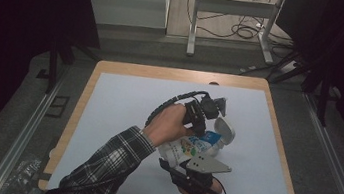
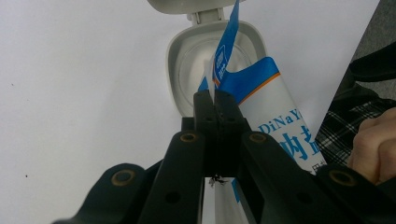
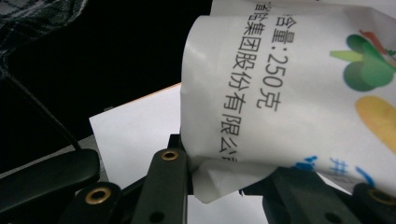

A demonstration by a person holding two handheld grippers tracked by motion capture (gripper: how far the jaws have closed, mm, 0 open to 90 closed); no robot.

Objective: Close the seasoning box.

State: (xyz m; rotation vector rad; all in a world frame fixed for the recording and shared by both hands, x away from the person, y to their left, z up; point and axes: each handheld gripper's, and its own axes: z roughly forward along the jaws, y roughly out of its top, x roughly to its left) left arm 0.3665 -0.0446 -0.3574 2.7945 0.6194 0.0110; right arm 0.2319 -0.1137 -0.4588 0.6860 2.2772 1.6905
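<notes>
A white and blue soft pouch with a grey flip-lid spout is held above the table between both grippers. My left gripper is shut on a thin blue-and-white strip that rises from the open spout ring. In the high view this left gripper sits just left of the spout. My right gripper is shut on the crumpled bottom end of the pouch, and in the high view the right gripper lies under the grey plate near the table's front.
A pale sheet covers the wooden table. The plaid-sleeved forearm crosses the front left. A metal desk frame and cables stand on the floor beyond the far edge.
</notes>
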